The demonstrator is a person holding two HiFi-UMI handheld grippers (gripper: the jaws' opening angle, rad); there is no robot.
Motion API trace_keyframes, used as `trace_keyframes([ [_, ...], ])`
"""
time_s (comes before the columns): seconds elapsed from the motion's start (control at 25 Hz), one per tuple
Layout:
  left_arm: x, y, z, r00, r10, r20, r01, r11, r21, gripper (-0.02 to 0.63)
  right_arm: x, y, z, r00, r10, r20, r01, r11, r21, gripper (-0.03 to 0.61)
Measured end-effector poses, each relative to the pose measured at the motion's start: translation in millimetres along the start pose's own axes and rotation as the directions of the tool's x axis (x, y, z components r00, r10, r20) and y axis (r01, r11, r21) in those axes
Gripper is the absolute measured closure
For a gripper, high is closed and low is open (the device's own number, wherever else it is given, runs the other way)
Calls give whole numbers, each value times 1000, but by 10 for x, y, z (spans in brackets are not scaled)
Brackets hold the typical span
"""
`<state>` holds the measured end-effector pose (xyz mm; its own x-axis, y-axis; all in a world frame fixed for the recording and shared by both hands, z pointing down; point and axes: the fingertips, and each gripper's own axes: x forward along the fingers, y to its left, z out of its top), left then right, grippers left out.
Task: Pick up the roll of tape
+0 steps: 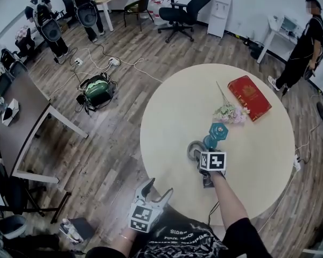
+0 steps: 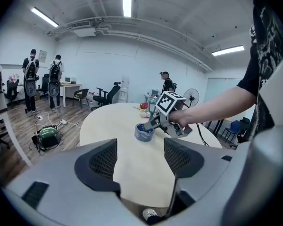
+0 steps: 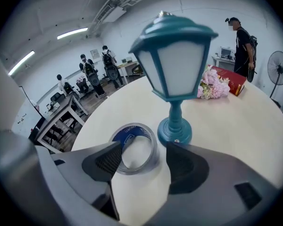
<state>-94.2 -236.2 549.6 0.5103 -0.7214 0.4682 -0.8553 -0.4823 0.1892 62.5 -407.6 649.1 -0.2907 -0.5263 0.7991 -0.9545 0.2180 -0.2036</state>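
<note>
The grey roll of tape with a blue inner core (image 3: 134,147) lies flat on the pale round worktop (image 1: 258,160), its hole facing up, just to the left of the round foot of a teal lantern-shaped lamp (image 3: 172,55). The right tool (image 3: 141,149) is right at the roll and points steeply down on it from the near side. Its jaws stand apart and press on nothing. The left one overlaps the roll's near-left rim, and the right one sits just right of the ring, in front of the lamp foot. As a ring it has no long side to line up with, so I judge that the grasp depends on keeping the right jaw between tape and lamp foot, which are very close together. The left tool (image 2: 141,157) hangs off the near edge of the worktop with its jaws apart and empty, well apart from the roll, so the right hand is clearly the nearer. From the head view the marker cube hides much of the approach and only part of the roll (image 1: 194,150) shows. The left gripper view shows the roll (image 2: 144,132) side-on with the right tool's tips down at it. Far right lie pink flowers (image 1: 230,113) and a red book (image 1: 249,97).
</note>
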Motion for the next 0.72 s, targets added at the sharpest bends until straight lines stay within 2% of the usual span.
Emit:
trace_keyframes([
  [0.28,39,136,-51,999,41,-30,-41,999,-14,291,261,-94,-99,997,14,-74,-13,1000,23,296],
  [0.44,91,172,-58,998,49,-33,-50,998,-42,291,344,-129,-125,997,24,-76,-19,998,66,337],
  [0.6,137,165,-63,998,50,-38,-52,997,-58,291,350,-145,-110,998,7,-68,-2,997,72,346],
  [0.72,152,119,-50,998,43,-41,-45,998,-53,291,331,-204,-112,998,-22,-64,28,995,98,410],
])
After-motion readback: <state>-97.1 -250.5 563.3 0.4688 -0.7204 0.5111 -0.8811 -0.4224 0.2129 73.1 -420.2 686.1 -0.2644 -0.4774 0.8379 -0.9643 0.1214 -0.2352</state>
